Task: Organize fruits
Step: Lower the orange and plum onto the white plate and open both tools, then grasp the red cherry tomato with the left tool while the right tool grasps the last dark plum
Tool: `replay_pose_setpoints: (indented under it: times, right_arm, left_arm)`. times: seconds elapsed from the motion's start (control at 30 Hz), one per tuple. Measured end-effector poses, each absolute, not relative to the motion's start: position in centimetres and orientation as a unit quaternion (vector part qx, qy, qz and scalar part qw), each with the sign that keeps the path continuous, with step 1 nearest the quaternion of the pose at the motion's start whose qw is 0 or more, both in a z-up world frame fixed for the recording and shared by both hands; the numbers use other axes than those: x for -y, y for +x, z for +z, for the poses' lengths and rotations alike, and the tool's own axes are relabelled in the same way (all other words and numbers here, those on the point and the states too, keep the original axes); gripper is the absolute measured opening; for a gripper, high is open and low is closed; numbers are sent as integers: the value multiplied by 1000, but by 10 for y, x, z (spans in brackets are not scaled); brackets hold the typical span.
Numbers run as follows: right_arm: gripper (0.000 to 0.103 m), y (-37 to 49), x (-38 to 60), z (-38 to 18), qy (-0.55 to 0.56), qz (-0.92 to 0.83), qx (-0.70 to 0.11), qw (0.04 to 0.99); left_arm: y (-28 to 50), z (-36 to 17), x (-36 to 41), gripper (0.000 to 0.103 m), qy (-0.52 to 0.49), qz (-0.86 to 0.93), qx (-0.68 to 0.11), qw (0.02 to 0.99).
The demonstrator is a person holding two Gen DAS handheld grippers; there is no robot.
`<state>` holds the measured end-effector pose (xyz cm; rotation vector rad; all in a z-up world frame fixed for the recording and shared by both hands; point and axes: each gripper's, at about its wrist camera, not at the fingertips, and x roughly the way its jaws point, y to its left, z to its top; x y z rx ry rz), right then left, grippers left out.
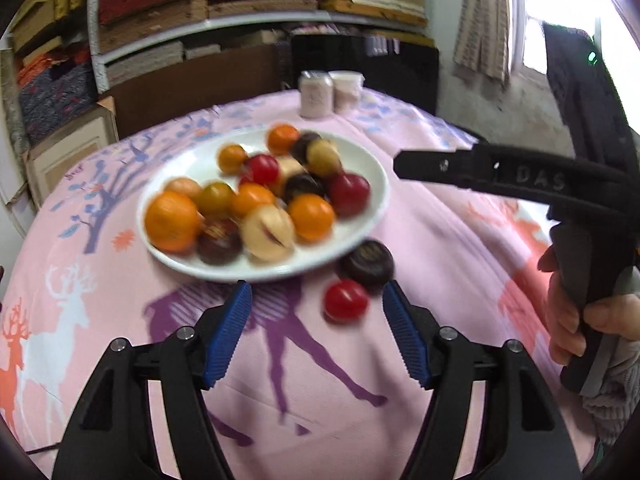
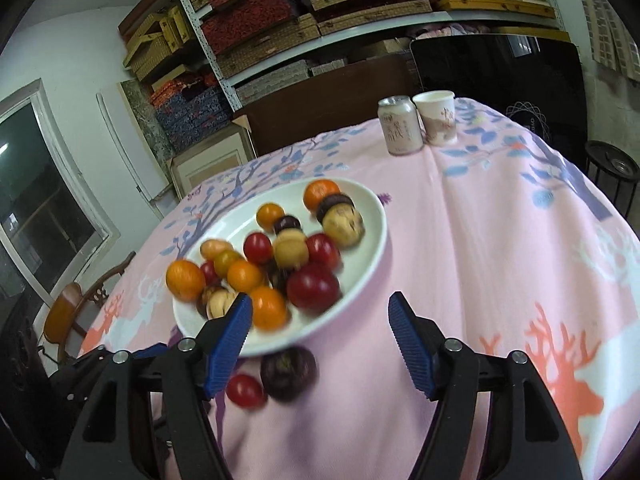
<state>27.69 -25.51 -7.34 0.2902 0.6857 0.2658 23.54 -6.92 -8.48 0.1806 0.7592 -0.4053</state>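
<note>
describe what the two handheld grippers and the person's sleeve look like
Both grippers are black plastic with ribbed blue pads and silver pivot bolts: the left gripper, the right gripper. The right one's side shows raised letters "DAS". The sleeve is grey ribbed knit.

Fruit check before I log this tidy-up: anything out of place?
Yes. A small red round fruit and a dark purple round fruit lie on the pink tablecloth beside the white plate.
</note>
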Motion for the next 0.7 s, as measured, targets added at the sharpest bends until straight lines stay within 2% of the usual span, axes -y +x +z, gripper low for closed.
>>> replay_pose_setpoints:
  times: [0.13, 0.27, 0.63, 0.7]
  right_arm:
    - [71, 275, 261, -79, 155, 129, -340, 919]
    - [72, 274, 266, -79, 168, 131, -339, 916]
    - [74, 274, 263, -81, 163, 132, -345, 915]
    - [74, 274, 261, -82, 160, 130, -347, 915]
  left_arm:
    - [241, -96, 77, 66, 91, -201, -384, 897]
    - [250, -106, 80, 51, 85, -206, -405, 887]
    - [264, -115, 89, 48, 81, -218, -423, 876]
    - [263, -115, 90, 35, 80, -227, -425, 872]
